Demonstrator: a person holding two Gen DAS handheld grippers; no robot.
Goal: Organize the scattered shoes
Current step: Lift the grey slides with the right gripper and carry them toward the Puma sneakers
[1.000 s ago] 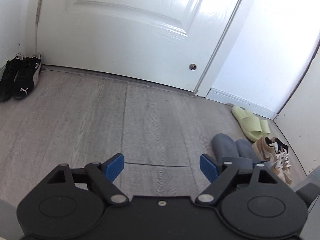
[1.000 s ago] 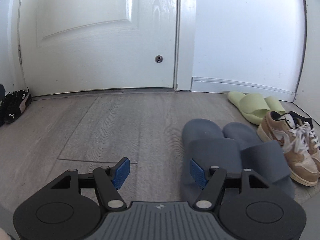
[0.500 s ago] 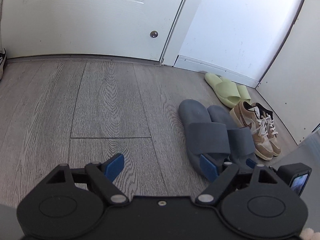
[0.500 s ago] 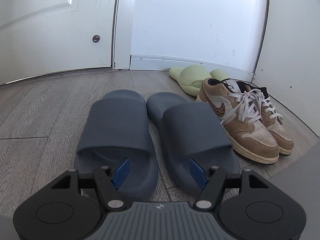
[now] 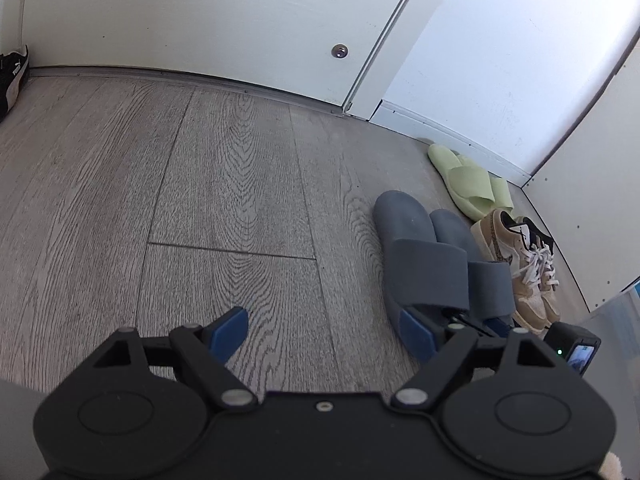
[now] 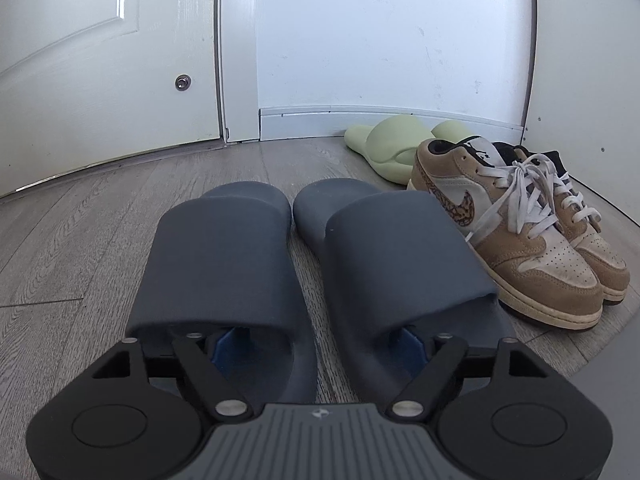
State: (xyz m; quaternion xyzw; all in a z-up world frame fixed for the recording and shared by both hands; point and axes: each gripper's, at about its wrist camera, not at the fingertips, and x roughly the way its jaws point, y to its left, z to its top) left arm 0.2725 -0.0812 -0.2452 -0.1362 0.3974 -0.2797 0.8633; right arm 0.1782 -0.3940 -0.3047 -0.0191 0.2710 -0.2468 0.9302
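Two grey-blue slides (image 6: 216,264) lie side by side on the wood floor, heels toward me. My right gripper (image 6: 320,344) is open and low, one finger under the left slide's strap and the other under the right slide's (image 6: 400,256) strap. Both blue pads are partly hidden by the straps. In the left wrist view the same slides (image 5: 424,264) lie at the right, with the right gripper's fingers (image 5: 452,316) poking into them. My left gripper (image 5: 322,330) is open over bare floor, just left of the slides, holding nothing.
Tan and white sneakers (image 6: 520,248) stand right of the slides, with pale green slides (image 6: 388,140) behind them by the baseboard. A white door (image 5: 200,12) closes the far side. A black sneaker (image 5: 14,76) sits at the far left. A white side wall (image 5: 592,220) runs along the right.
My right gripper has moved forward and down, and its fingers now sit inside the two slides' openings. The left wrist view has pulled back and tilted, so the black sneaker shows again.
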